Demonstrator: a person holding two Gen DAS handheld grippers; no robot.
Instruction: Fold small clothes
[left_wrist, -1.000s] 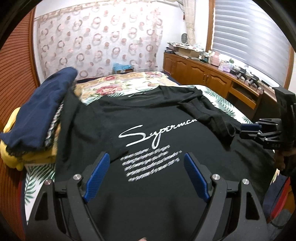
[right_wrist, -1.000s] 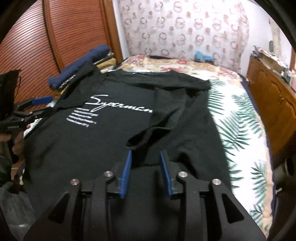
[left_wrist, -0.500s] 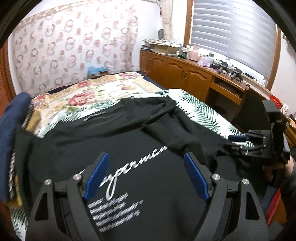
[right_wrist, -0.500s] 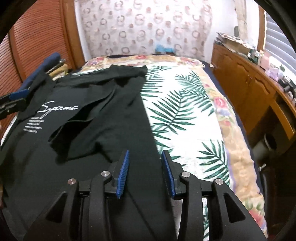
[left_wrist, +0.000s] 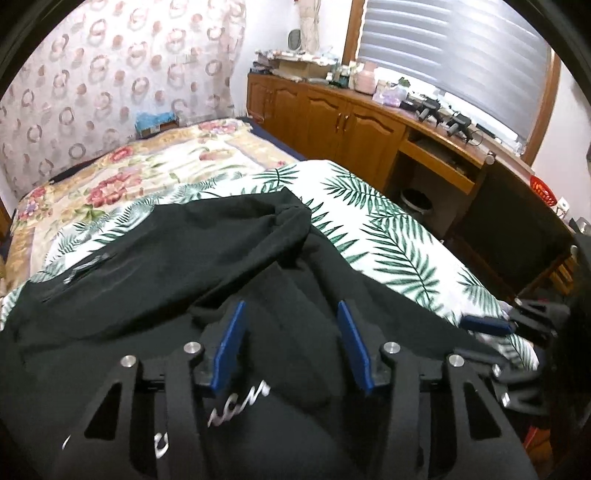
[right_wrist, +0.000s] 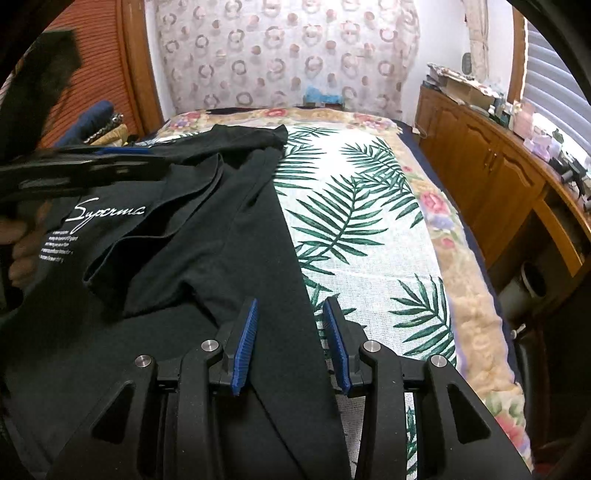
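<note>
A black T-shirt (left_wrist: 166, 258) with white script lies spread on the bed, its right sleeve (right_wrist: 155, 266) folded in over the chest. My left gripper (left_wrist: 291, 306) hovers low over that folded sleeve, and its jaws are closing. Sleeve cloth lies between the blue pads (left_wrist: 236, 343), which do not press on it. In the right wrist view the left gripper (right_wrist: 110, 151) reaches in from the left, held by a hand (right_wrist: 22, 240). My right gripper (right_wrist: 291, 301) stands open astride the T-shirt's (right_wrist: 221, 240) right side edge, and it shows at the right (left_wrist: 484, 323) of the left wrist view.
The bed sheet (right_wrist: 369, 221) with palm-leaf print is bare to the right of the shirt. A pile of folded clothes (right_wrist: 96, 118) sits at the far left by a louvred door. Wooden cabinets (left_wrist: 332, 118) and a bin (left_wrist: 415, 199) stand along the bed's right side.
My left gripper has swept rightward across the shirt, from the printed chest to the folded sleeve, and its jaws have narrowed. My right gripper went to the shirt's right edge, then stayed still.
</note>
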